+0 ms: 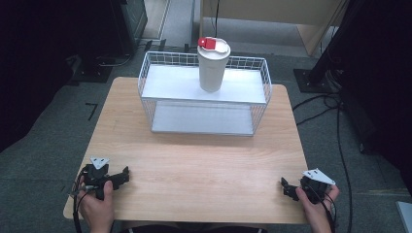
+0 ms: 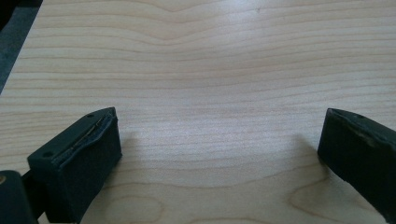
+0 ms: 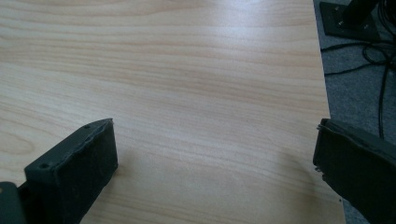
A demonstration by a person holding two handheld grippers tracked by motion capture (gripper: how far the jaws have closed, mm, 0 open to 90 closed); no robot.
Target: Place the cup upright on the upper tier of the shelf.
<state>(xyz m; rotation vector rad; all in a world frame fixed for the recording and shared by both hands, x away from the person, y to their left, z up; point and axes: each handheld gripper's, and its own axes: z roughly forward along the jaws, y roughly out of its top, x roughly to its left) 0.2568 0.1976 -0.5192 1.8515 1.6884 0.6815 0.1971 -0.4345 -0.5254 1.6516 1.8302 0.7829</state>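
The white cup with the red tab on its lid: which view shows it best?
The high view: the white cup stands upright on the wire rack's top shelf, whole and unobstructed. Both gripper views look down at bare tabletop between open jaws.

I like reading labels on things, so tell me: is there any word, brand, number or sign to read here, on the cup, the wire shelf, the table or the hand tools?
None can be read.
White cup with red tab: no print visible.
Wire shelf: plain white, no label.
Wooden table: only wood grain, also in both gripper views.
Left gripper and right gripper: no markings legible on them.
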